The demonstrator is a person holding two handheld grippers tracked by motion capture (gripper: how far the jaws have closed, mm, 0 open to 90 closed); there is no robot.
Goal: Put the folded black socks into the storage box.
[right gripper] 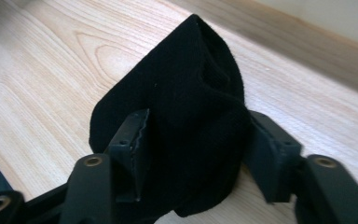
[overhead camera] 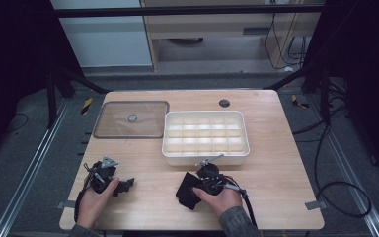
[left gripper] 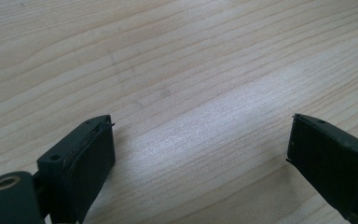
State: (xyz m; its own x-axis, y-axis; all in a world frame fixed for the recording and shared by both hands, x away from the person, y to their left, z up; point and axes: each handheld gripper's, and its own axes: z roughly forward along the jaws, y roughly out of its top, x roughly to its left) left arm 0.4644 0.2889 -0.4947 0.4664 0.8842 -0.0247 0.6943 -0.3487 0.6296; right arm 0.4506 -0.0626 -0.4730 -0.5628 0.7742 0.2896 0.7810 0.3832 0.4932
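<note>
Two claws worked below the white divided tray: the right claw pinched a folded black cloth, probably needing lifting into a compartment; the left claw gaped empty.

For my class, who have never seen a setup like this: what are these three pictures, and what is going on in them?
A person sits at a wooden table, with a hand-held gripper in each hand. One picture looks down from above; each of the other two comes from a camera on one gripper. On the table lie a clear lid and a white divided box. The left gripper is open over bare wood. The right gripper has a folded black cloth between its jaws, which touch it on both sides.
</note>
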